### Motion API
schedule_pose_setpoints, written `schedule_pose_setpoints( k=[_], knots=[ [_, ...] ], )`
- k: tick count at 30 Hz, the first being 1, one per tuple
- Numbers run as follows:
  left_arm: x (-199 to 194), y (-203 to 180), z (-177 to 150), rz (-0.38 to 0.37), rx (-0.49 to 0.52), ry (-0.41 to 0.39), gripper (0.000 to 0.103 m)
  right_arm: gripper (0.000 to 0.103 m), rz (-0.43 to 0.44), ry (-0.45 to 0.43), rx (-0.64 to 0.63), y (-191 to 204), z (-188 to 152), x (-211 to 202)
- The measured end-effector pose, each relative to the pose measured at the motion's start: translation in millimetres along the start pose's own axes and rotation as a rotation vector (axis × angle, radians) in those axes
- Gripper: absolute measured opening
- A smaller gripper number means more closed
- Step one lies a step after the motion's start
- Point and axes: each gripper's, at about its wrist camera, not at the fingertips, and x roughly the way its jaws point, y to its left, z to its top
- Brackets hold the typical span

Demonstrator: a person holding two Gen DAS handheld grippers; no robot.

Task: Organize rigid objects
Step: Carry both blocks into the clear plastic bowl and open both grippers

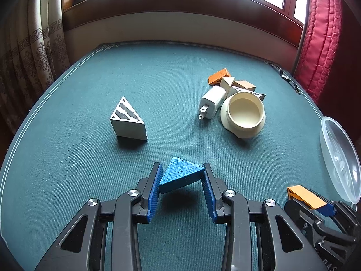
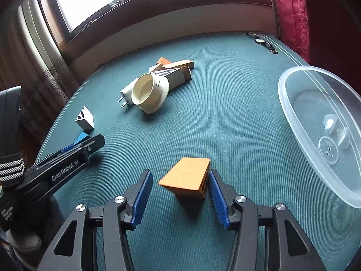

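Note:
My left gripper (image 1: pixel 182 166) is shut on a blue wooden wedge (image 1: pixel 180 175), which hangs tilted just above the green tablecloth (image 1: pixel 158 79) with its shadow below. In the right wrist view that gripper (image 2: pixel 90 144) shows at the left with the blue wedge (image 2: pixel 82 137) in it. An orange block (image 2: pixel 187 177) stands on the cloth between the fingers of my right gripper (image 2: pixel 179 172). The jaws are open: a gap shows at the left pad (image 2: pixel 142 194), and the right pad is close against the block. The orange block (image 1: pixel 304 195) also shows at the lower right of the left wrist view.
A white wedge with black stripes (image 1: pixel 127 122) stands alone at the left. A pile further back holds a white charger plug (image 1: pixel 212 105), a tipped cream cup (image 1: pixel 244 115), an orange wedge (image 1: pixel 220 75) and wooden blocks. A clear plastic bowl (image 2: pixel 320 131) sits at the right edge.

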Motion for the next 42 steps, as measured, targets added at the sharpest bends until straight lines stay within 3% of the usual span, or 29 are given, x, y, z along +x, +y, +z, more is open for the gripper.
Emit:
schedule_pose_setpoints(
  k=[3, 5, 7, 17, 26, 42],
  knots=[
    [1.0, 0.4, 0.1, 0.000, -0.001, 0.003, 0.036, 0.054, -0.033, -0.011, -0.029, 4.3, -0.9, 0.6],
    [0.9, 0.3, 0.2, -0.002, 0.000, 0.003, 0.036, 0.046, -0.075, -0.021, -0.046, 5.8, -3.3, -0.7],
    [-0.1, -0.4, -0.3, -0.004, 0.005, 0.000, 0.036, 0.031, -0.091, -0.022, -0.052, 3.8, -4.0, -2.3],
    [-14.9, 1.7, 2.7, -0.036, -0.002, -0.026, 0.036, 0.031, -0.086, -0.118, 0.001, -17.0, 6.5, -42.8],
    [-24.4, -11.8, 3.3, -0.045, 0.017, -0.029, 0.036, 0.031, -0.161, -0.217, 0.086, -63.0, 11.4, -82.9],
    [-38.0, -106.1, 12.1, -0.095, 0.208, -0.061, 0.036, 0.032, -0.246, -0.166, 0.241, -156.5, 4.4, -90.8]
  ],
)
